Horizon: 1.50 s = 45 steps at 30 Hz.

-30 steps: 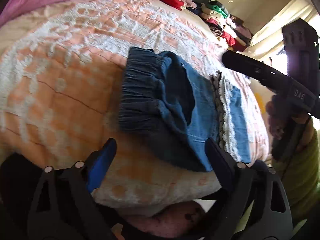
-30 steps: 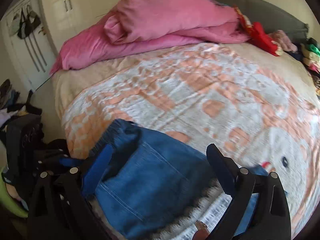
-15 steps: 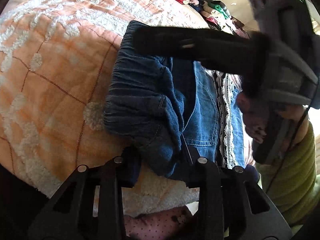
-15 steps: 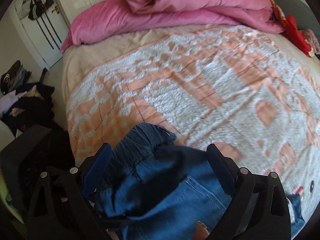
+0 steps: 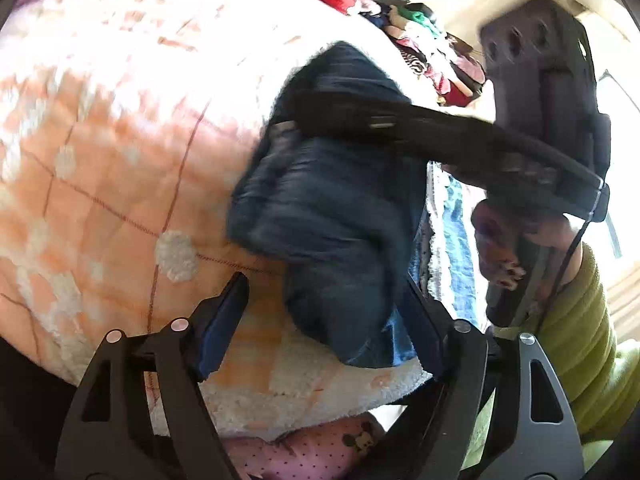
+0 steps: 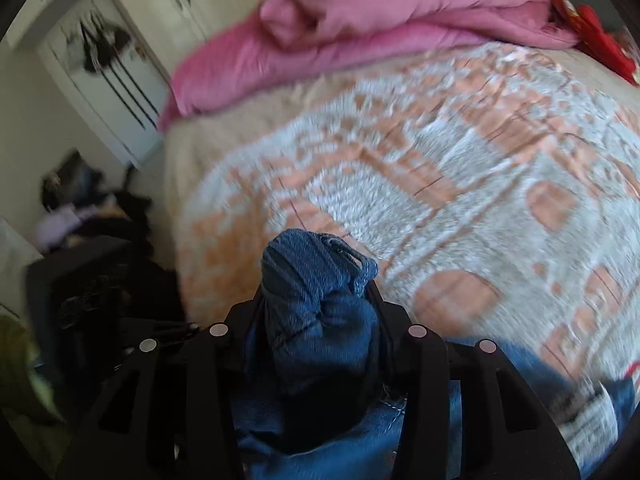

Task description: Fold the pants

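Bedroom clutter around a bed

An orange-and-white blanket (image 6: 460, 168) covers the bed; a pink duvet (image 6: 380, 12) lies bunched at its head, clothes (image 5: 424, 44) heaped along one edge.

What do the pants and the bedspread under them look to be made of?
Pants: likely denim, matte blue, with a woven twill grain, stitched seams and a gathered waistband. Bedspread: seemingly a plush, fleecy fabric in peach and white, its fuzzy raised tufts showing in the left wrist view.

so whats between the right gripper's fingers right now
A bunched fold of the denim pants sits between the right gripper jaws as they close, clearest in the right wrist view; the bedspread lies beyond.
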Tool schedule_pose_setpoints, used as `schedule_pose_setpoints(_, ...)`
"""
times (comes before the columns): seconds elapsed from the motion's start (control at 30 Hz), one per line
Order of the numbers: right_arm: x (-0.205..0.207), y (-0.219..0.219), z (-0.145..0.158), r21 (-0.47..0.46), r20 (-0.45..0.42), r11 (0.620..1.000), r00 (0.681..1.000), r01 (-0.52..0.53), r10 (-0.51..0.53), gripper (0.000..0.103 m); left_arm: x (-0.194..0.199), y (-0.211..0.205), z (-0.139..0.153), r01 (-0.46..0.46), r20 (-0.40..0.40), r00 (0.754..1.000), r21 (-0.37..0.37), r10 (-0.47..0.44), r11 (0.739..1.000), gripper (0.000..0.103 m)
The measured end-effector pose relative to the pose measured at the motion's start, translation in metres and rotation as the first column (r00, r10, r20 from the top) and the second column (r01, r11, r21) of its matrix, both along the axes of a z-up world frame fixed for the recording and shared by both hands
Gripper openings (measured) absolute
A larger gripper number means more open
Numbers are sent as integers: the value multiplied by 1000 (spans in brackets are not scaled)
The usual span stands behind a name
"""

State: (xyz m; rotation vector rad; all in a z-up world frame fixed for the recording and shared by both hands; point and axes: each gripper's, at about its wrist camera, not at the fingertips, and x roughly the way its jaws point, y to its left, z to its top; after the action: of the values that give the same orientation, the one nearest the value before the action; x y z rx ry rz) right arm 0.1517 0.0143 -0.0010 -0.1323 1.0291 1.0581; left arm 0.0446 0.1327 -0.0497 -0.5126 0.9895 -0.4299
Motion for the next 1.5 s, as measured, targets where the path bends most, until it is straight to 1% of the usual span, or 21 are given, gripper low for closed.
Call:
schedule_pose_setpoints(0.1, 0, -34, 20, 93, -17, 995, 999, 37, -36, 43, 0, -7, 4, 14, 14, 1000, -2, -14, 1000, 80)
schedule_pose_setpoints(0.23, -2, -77, 38, 181, -33, 981, 997, 74, -70, 43, 9, -27, 10, 57, 30, 998, -51, -55, 997, 92)
schedule_pose_setpoints(0.37, -3, -110, 47, 216, -23, 969, 993, 118, -115, 44, 17, -59, 17, 131, 49, 991, -77, -127, 988, 90)
schedule_pose_setpoints(0.43, -6, -126, 52, 232, -14, 964, 991, 132, -132, 46, 19, -83, 21, 167, 52, 985, -96, -163, 981, 71)
schedule_pose_setpoints(0.47, -8, -133, 54, 235, 0, 962, 990, 137, -140, 50, 19, -91, 22, 180, 55, 983, -91, -175, 979, 62)
schedule_pose_setpoints(0.5, -9, -140, 56, 235, 15, 961, 988, 148, -156, 67, 16, -103, 26, 195, 64, 980, -66, -191, 979, 62)
schedule_pose_setpoints(0.57, -13, -159, 58, 249, 35, 948, 976, 198, -213, 89, 14, -120, 32, 220, 89, 972, -19, -218, 975, 62)
schedule_pose_setpoints(0.6, -17, -176, 58, 259, 38, 935, 965, 240, -259, 89, 11, -128, 34, 236, 103, 966, 6, -235, 972, 62)
schedule_pose_setpoints(0.63, -20, -190, 55, 253, 34, 925, 953, 282, -300, 89, 6, -136, 35, 250, 115, 961, 39, -253, 967, 62)
schedule_pose_setpoints(0.7, -26, -214, 46, 218, 30, 906, 926, 362, -377, 89, 1, -144, 34, 271, 119, 954, 61, -276, 961, 62)
schedule_pose_setpoints(0.83, -42, -254, 12, 149, -64, 851, 863, 504, -500, 90, -8, -167, 29, 333, 116, 932, 104, -344, 937, 62)
schedule_pose_setpoints(0.9, -47, -261, -2, 142, -115, 834, 846, 533, -520, 91, -12, -178, 24, 355, 108, 922, 143, -371, 924, 66)
schedule_pose_setpoints(0.97, -49, -262, -13, 135, -149, 827, 836, 546, -528, 93, -7, -181, 20, 354, 95, 923, 168, -373, 920, 66)
schedule_pose_setpoints(1.07, -45, -251, -25, 108, -171, 836, 839, 538, -517, 93, -4, -181, 15, 352, 89, 924, 179, -372, 919, 66)
schedule_pose_setpoints(1.1, -42, -244, -30, 104, -183, 844, 844, 527, -504, 83, -7, -180, 15, 353, 92, 923, 186, -374, 917, 66)
schedule_pose_setpoints(1.13, -39, -239, -32, 102, -193, 851, 850, 514, -490, 68, -7, -180, 15, 352, 94, 922, 197, -375, 915, 66)
schedule_pose_setpoints(1.17, -39, -234, -33, 99, -191, 861, 859, 499, -475, 39, -8, -181, 14, 348, 93, 923, 208, -373, 914, 66)
schedule_pose_setpoints(1.27, -49, -226, -16, 151, -153, 876, 886, 458, -437, 33, -14, -182, 14, 343, 94, 924, 225, -370, 912, 67)
schedule_pose_setpoints(1.37, -66, -236, 9, 217, -57, 877, 902, 430, -428, 30, -16, -181, 14, 341, 92, 926, 216, -366, 915, 68)
schedule_pose_setpoints(1.43, -68, -249, 10, 173, 5, 870, 883, 462, -469, 30, -14, -181, 12, 343, 87, 926, 214, -368, 915, 68)
schedule_pose_setpoints(1.5, -62, -257, -2, 94, 10, 854, 857, 512, -515, 30, -14, -182, 10, 346, 80, 926, 208, -369, 915, 68)
